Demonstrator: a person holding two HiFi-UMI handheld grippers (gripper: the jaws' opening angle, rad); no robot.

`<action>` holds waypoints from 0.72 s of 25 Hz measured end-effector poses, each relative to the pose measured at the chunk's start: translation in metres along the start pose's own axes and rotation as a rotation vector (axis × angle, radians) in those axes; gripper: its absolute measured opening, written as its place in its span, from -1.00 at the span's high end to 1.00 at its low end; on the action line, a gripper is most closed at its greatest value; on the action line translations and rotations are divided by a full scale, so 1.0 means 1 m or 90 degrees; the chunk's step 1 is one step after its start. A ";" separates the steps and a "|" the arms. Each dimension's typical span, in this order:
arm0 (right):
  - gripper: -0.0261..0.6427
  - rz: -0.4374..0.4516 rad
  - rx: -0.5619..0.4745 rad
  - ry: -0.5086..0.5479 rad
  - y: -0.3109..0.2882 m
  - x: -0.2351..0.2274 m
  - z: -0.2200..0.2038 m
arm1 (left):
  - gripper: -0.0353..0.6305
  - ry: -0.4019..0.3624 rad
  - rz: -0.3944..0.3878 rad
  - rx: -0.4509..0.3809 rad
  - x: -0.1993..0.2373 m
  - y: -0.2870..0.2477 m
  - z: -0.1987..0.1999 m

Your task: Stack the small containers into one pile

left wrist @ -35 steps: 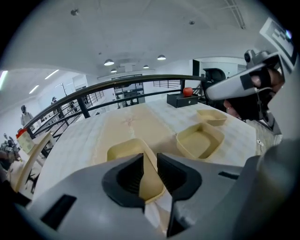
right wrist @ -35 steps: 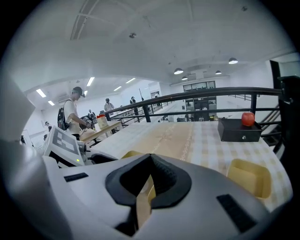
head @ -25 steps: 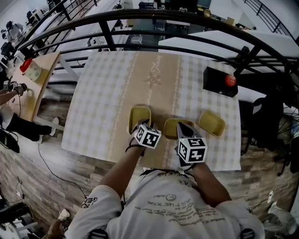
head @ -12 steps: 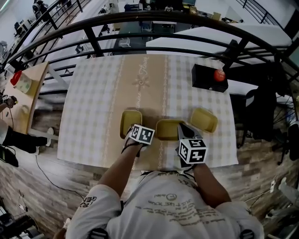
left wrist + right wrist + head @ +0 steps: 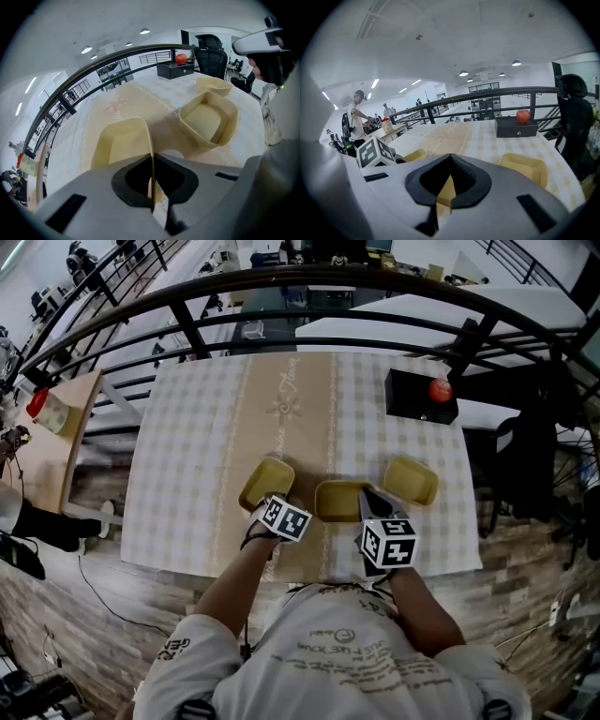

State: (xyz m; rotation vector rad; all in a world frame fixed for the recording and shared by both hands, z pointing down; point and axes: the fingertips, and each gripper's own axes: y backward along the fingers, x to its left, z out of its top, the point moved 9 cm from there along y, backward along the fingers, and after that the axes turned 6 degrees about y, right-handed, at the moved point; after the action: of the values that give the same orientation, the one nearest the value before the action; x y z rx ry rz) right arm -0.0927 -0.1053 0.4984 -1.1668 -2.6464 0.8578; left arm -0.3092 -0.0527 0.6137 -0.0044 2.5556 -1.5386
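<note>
- left gripper (image 5: 275,507) pinched tight on left container (image 5: 265,479) wall, pickup step I reckon
- right gripper (image 5: 372,507) nipped shut on middle container (image 5: 339,501), just to the left gripper's right
- next, I'd guess: nest them squarely

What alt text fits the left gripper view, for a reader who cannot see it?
The left gripper is shut on the side wall of a small pale yellow plastic container. A second such container and a third are to its right; beyond, on the checked tablecloth, a black box bears a red apple.
</note>
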 end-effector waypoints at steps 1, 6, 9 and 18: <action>0.91 0.001 -0.001 -0.002 0.000 0.000 -0.001 | 0.86 -0.008 0.002 -0.006 -0.001 0.003 0.000; 0.91 0.003 -0.005 -0.010 0.002 -0.001 -0.002 | 0.86 -0.056 0.023 -0.045 -0.002 0.021 0.008; 0.91 -0.001 -0.008 -0.017 0.005 -0.004 -0.004 | 0.86 -0.112 0.020 -0.063 -0.008 0.033 0.016; 0.91 -0.039 -0.020 -0.043 0.025 -0.023 -0.012 | 0.86 -0.300 -0.038 -0.125 -0.059 0.062 0.051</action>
State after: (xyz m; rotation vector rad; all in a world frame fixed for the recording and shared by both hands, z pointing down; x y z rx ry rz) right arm -0.0569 -0.1024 0.4968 -1.0764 -2.7432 0.8639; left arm -0.2390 -0.0629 0.5435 -0.4175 2.3216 -1.1283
